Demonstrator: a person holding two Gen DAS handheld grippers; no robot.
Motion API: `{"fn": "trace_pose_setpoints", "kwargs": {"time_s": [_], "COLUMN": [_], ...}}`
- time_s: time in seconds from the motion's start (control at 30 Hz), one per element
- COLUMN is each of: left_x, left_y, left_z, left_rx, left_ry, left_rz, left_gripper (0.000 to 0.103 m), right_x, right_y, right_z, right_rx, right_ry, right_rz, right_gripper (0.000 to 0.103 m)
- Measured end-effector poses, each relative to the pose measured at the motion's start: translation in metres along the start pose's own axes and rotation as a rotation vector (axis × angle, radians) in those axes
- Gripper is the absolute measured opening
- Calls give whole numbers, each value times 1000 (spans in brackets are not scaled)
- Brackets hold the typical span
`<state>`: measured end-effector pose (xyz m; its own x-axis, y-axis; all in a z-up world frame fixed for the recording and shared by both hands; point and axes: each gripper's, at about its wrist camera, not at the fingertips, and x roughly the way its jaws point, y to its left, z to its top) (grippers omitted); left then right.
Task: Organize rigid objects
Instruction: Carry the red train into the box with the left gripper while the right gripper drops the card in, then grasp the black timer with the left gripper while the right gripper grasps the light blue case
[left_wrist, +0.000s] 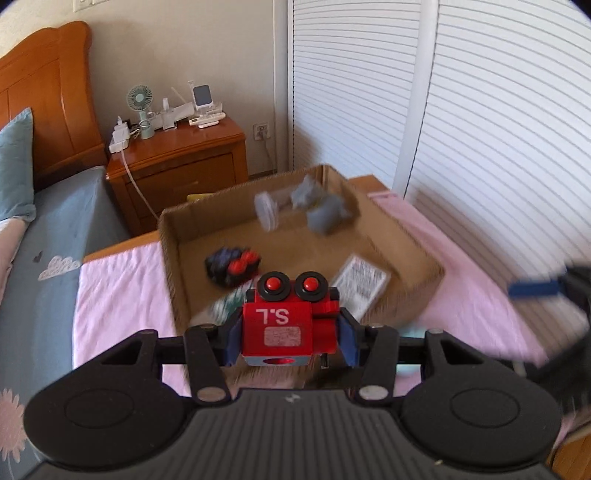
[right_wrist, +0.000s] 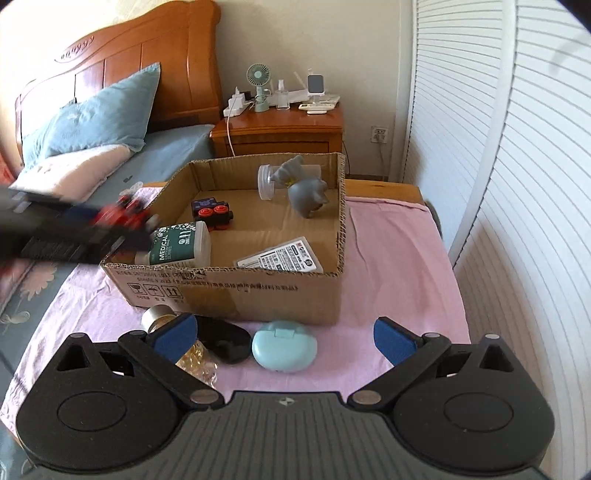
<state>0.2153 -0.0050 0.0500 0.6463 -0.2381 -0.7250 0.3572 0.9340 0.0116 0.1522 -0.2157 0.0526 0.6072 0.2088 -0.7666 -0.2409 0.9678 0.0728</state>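
Pink-sheeted bedside table (right_wrist: 388, 258): open cardboard box (right_wrist: 229, 291) already half loaded. Left gripper (left_wrist: 290, 334) clamps a red block toy (left_wrist: 282, 325) above it; right gripper (right_wrist: 286, 338) gapes empty over a pale-blue oval case (right_wrist: 284, 345), still outside.

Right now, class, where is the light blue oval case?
In the right wrist view, the light blue oval case lies on the pink cloth before the cardboard box, beside a black object.

The right gripper (right_wrist: 288, 341) stood wide open over a pale blue case (right_wrist: 284, 346); the cardboard box (right_wrist: 236, 291) lay at twelve o'clock.
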Motion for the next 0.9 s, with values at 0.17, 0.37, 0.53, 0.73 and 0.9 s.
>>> {"fn": "trace_pose_setpoints", "kwargs": {"time_s": [0.17,0.37,0.53,0.73,0.9], "left_x": [36,78,93,71,42], "left_y": [-9,-16,-17,-15,-15], "left_z": [30,52,58,52,40], "left_rx": [0,0,-18,-21,-38], "left_ry": [12,49,45,11,-10], "left_rz": [2,20,37,63,83], "left_gripper": [50,50,89,95,99], "right_x": [-6,-3,1,-3,-11], "right_y": [-12,-23,-28,-27,-21], "right_z": [-7,-10,-11,-13,-17], "right_rx": [24,32,39,35,28], "right_ry": [-25,-25,-16,-24,-34], "right_rz": [-6,-19,-12,-10,7], "right_gripper": [103,103,103,103,103]}}
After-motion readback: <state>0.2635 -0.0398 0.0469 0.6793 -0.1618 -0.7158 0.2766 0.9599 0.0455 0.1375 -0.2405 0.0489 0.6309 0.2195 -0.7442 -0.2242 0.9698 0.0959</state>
